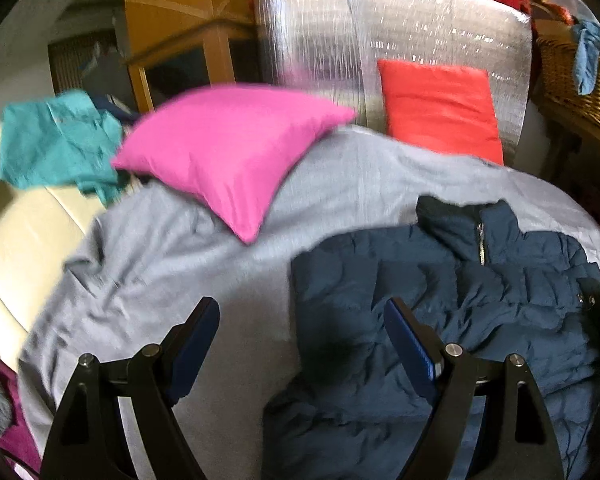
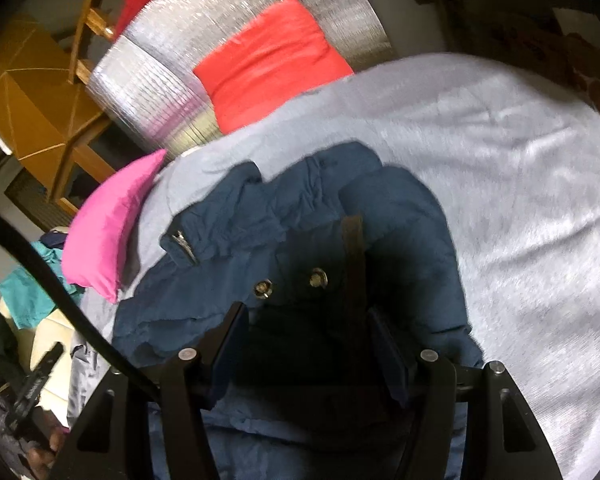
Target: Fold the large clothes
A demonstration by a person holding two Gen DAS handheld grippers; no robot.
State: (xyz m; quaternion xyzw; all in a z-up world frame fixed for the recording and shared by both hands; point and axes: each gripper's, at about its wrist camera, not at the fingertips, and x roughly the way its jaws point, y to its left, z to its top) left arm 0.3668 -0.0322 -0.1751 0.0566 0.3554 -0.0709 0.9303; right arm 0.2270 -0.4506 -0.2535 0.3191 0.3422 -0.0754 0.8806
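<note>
Two pairs of tongs reach over a bed with a grey blanket (image 1: 148, 280). A navy puffer jacket (image 1: 480, 320) lies crumpled on the blanket. We hold the left tongs (image 1: 300, 320) spread wide and empty above the jacket's left edge; one finger hangs over bare blanket, the other over navy fabric. The right tongs (image 2: 306, 334) sit low over the jacket's middle, just behind two metal snaps (image 2: 318, 279), jaws apart with dark fabric between them; we cannot tell whether the pads touch it. A pink pillow (image 1: 228, 152) and a red pillow (image 1: 440, 108) lie beyond the jacket.
</note>
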